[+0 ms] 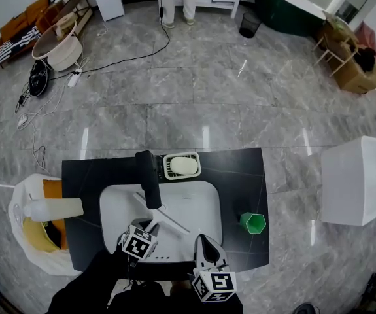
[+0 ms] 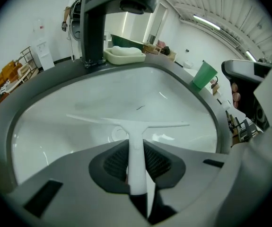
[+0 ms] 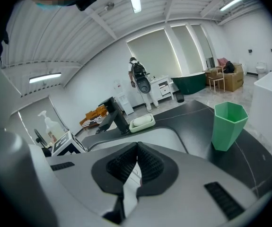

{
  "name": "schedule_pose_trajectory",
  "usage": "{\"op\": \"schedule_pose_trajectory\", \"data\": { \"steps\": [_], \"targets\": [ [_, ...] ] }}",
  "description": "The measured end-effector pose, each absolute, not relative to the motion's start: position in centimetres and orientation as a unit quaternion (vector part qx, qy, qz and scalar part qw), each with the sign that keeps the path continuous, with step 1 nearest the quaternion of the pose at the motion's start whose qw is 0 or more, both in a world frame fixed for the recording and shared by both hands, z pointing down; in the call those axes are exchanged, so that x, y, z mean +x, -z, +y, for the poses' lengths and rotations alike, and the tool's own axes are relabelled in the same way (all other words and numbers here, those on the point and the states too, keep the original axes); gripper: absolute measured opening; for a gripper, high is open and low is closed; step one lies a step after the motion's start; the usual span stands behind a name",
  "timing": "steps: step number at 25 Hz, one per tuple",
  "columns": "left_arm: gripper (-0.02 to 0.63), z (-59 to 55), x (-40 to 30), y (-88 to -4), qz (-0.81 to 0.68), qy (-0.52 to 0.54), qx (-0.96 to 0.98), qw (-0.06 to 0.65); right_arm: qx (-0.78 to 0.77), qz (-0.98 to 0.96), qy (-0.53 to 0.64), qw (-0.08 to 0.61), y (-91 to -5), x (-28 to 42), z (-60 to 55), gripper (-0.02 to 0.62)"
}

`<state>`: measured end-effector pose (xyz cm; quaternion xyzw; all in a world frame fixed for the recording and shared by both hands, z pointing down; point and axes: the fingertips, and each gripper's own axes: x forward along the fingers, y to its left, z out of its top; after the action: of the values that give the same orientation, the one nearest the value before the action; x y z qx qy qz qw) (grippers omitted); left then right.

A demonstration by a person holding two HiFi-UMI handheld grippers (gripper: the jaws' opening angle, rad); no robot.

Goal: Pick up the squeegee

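The white squeegee (image 2: 126, 123) is pinched by its handle between the jaws of the left gripper (image 2: 136, 148), with its long blade lying crosswise just beyond the jaw tips. In the head view the squeegee (image 1: 169, 218) sits over the white sink basin (image 1: 204, 198), its blade running diagonally; whether it touches the basin cannot be told. The left gripper (image 1: 150, 229) points steeply down into the near part of the basin.

The right gripper (image 1: 204, 244) is just beside it at the basin's near right rim, and its jaws (image 3: 136, 148) are pressed together at the tips with nothing held.

Behind the basin stands a black faucet (image 1: 150, 178), and just right of it a soap dish (image 1: 182, 165) with 1 pale bar. The basin is set in a dark tabletop (image 1: 240, 175). A green cup (image 1: 253, 222) stands upright on it, right of the basin, and a white pump bottle (image 1: 53, 209) stands at its left edge. A white-lined bin (image 1: 24, 201) is on the floor beside that edge.
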<state>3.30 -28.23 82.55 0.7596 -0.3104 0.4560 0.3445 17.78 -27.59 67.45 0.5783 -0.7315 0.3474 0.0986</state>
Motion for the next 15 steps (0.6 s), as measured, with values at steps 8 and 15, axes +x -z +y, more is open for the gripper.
{"op": "schedule_pose_trajectory", "data": {
  "steps": [8, 15],
  "targets": [
    [0.08, -27.2, 2.1, -78.6, -0.328, -0.435, 0.775, 0.32, 0.585, -0.737, -0.327, 0.087, -64.7, 16.6, -25.3, 0.017],
    [0.08, -25.1, 0.8, -74.1, -0.341, -0.415, 0.788, 0.301, 0.589, -0.745, -0.303, 0.074, -61.1, 15.2, -22.7, 0.017]
  ]
}}
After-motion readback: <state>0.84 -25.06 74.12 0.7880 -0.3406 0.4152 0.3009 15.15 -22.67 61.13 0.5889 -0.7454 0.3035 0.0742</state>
